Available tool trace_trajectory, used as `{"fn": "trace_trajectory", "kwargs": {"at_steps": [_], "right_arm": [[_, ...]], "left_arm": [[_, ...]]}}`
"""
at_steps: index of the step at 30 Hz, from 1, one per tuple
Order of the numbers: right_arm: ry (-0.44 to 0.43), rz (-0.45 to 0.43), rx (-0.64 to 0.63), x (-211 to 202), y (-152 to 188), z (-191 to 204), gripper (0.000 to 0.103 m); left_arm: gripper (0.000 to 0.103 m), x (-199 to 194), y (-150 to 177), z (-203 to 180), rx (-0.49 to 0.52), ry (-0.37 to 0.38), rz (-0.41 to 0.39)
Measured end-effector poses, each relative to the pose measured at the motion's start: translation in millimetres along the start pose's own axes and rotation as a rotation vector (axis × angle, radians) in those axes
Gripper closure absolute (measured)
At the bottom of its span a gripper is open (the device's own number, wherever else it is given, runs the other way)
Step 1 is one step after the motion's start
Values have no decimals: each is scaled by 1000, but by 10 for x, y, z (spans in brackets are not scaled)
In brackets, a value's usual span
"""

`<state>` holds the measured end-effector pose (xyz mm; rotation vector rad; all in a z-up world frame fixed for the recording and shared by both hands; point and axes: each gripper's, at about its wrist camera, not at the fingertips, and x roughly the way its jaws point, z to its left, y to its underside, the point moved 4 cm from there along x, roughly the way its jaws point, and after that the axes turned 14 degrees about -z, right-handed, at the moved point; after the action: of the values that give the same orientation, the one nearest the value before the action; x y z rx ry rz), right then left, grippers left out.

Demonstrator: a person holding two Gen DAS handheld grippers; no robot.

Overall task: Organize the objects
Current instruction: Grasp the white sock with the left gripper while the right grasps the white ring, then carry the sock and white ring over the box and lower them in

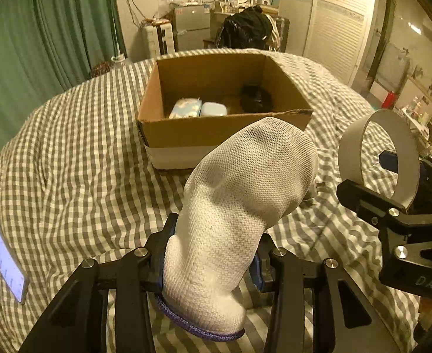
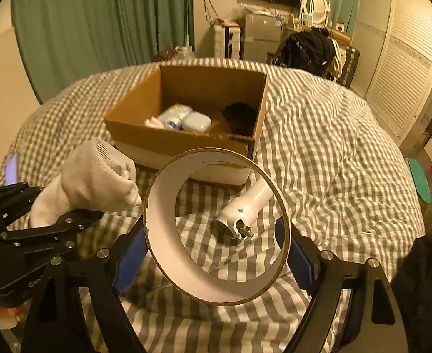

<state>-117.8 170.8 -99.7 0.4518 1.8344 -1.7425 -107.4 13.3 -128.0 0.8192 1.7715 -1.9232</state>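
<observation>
Black tongs (image 2: 216, 253) — silver screws, blue pads (image 2: 129, 261).

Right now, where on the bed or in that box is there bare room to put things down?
The box has bare floor in its middle, between the pale case and the dark bundle. The checked bedspread is bare right of the box. In front it is crowded: the white handle, both loaded grippers.

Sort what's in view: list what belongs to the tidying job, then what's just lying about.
Job:
- white sock, in left gripper
- tape ring, in right gripper
- cardboard box
- white handheld appliance on the bed

Lying about:
- phone
- mirror
- green curtain
</observation>
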Motion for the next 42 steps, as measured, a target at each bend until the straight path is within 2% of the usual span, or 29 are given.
{"fn": "trace_trajectory", "kwargs": {"at_steps": [11, 20, 30, 42], "right_arm": [[-26, -116, 4, -528, -257, 120, 19], [-34, -183, -23, -697, -576, 179, 20], [-51, -197, -38, -432, -1005, 194, 20], [-76, -138, -30, 386, -1361, 109, 20]], "left_arm": [[60, -356, -201, 65, -19, -18, -73], [60, -374, -610, 236, -42, -22, -135], [60, -15, -1104, 409, -45, -42, -154], [60, 780, -1468, 570, -25, -53, -103]]}}
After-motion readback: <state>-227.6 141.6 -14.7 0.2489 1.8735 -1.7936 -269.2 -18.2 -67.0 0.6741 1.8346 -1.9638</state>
